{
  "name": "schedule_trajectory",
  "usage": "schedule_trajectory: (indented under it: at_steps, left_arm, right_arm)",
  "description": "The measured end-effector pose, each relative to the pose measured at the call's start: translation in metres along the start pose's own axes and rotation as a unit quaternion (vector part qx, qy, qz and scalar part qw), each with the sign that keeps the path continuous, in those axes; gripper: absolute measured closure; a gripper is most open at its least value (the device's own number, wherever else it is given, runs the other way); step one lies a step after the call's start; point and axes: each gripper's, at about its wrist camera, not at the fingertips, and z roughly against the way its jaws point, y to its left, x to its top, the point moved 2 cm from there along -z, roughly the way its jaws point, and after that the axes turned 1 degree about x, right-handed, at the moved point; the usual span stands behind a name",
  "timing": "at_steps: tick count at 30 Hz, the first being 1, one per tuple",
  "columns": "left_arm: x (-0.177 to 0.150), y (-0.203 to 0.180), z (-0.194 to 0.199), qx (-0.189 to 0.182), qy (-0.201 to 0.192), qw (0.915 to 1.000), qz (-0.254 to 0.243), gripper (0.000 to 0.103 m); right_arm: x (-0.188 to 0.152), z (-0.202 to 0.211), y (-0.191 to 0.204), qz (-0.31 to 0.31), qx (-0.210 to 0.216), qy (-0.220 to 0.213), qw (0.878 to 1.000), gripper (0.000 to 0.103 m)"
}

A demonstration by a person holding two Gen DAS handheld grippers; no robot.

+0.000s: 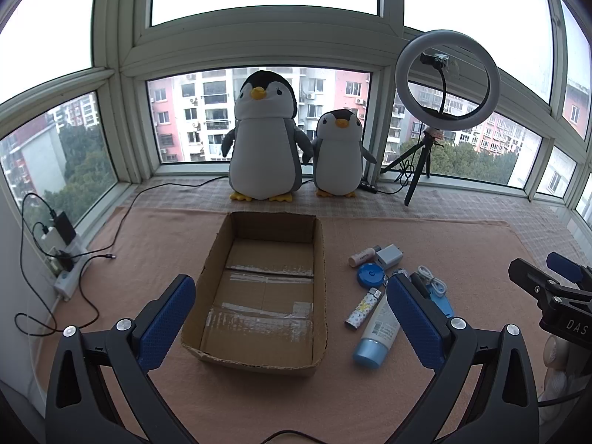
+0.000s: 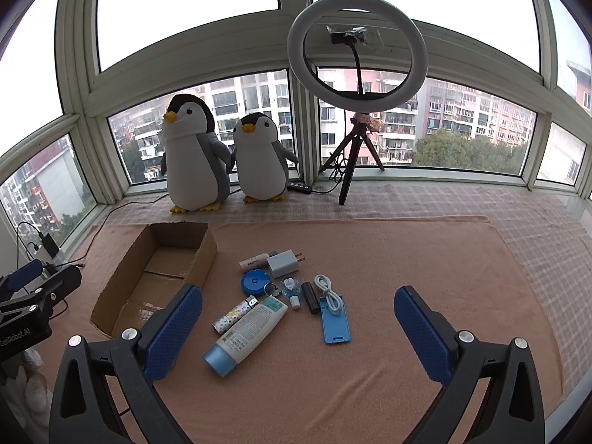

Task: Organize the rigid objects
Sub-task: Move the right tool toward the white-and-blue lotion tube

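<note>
Bay window ledge, pink towel (image 2: 370, 244) spread over a checked cloth. 2 plush penguins (image 1: 263, 137) and a ring light (image 2: 357, 46) on a tripod stand at the glass.

Open cardboard box (image 1: 264, 288) sits on the towel's left part, nothing in it, only tape strips on the floor.

Items lie in a loose cluster just right of the box: white tube with blue cap (image 2: 246, 333), patterned lighter (image 2: 235, 314) touching its left side, blue round disc (image 2: 253, 281), white charger plug (image 2: 283, 262), small white-pink bottle (image 2: 253, 261), tiny clear blue bottle (image 2: 290, 290), black stick (image 2: 310, 297), coiled white cable (image 2: 329, 294) partly on a blue stand (image 2: 335, 322).

Left gripper (image 1: 290, 316): fingers wide apart, holding nothing, above the box's near end.
Right gripper (image 2: 298, 329): fingers wide apart, holding nothing, above the cluster's near edge.
</note>
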Motion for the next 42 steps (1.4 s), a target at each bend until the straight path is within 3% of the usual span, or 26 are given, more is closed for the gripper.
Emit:
schedule_trajectory:
  at_steps: [42]
  left_arm:
    - [-0.007,0.008,-0.013,0.007,0.011,0.9999,-0.003,0.000]
  right_arm:
    - [-0.002,-0.008,0.002,-0.007,0.002,0.020,1.000,0.000]
